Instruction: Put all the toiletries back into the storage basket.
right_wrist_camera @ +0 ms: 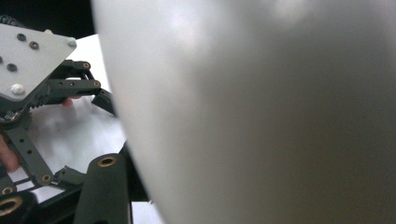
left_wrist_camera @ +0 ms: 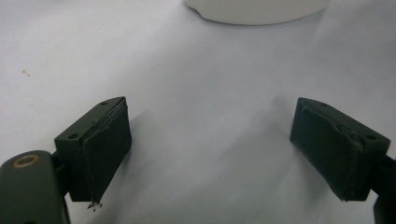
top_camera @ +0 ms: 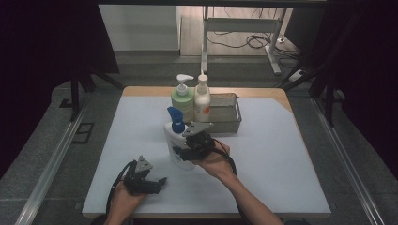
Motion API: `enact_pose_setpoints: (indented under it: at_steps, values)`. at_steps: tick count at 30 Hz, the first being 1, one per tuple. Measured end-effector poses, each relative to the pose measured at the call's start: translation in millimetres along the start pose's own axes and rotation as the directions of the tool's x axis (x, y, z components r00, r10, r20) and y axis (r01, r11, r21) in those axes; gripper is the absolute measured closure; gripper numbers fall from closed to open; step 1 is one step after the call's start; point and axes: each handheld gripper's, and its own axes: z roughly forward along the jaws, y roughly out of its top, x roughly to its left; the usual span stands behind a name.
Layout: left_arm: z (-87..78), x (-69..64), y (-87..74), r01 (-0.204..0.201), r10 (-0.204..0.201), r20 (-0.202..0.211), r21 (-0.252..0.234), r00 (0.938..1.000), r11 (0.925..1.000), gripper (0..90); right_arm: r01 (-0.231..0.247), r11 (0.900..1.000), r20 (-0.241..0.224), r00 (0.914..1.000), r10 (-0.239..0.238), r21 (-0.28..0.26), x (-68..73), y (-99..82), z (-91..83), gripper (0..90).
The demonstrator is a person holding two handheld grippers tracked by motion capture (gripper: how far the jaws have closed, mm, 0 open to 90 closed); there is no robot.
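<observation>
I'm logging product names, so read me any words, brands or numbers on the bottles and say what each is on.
None can be read.
White bottle with orange label: print too small and blurred.
Green pump bottle: no legible print.
White bottle with blue pump: no legible print.

This looks like a lab or recording studio rather than a home: black curtains point(top_camera: 42, 56) hang on both sides, metal rails point(top_camera: 51, 164) run along the grey floor, and loose cables point(top_camera: 244, 40) (uncovered, in a tangle) lie under a white-framed desk point(top_camera: 239, 28) behind the white-topped bench point(top_camera: 281, 154).
</observation>
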Motion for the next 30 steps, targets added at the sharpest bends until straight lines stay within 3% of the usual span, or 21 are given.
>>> enact_pose_setpoints:
  at_steps: [12, 30]
  values:
    - [-0.1, 0.1, 0.1, 0.0, 0.0, 0.0, 0.001, 1.0, 1.0, 12.3, -0.031, 0.9995, -0.031, 0.9991, 0.031, -0.006, -1.1, 3.7, -15.4, 40.9]
    - [-0.1, 0.1, 0.0, 0.0, 0.0, 0.001, 0.001, 1.0, 1.0, 12.2, -0.08, 0.9964, 0.023, 0.9965, 0.081, -0.026, -24.1, 1.6, -49.9, 41.4]
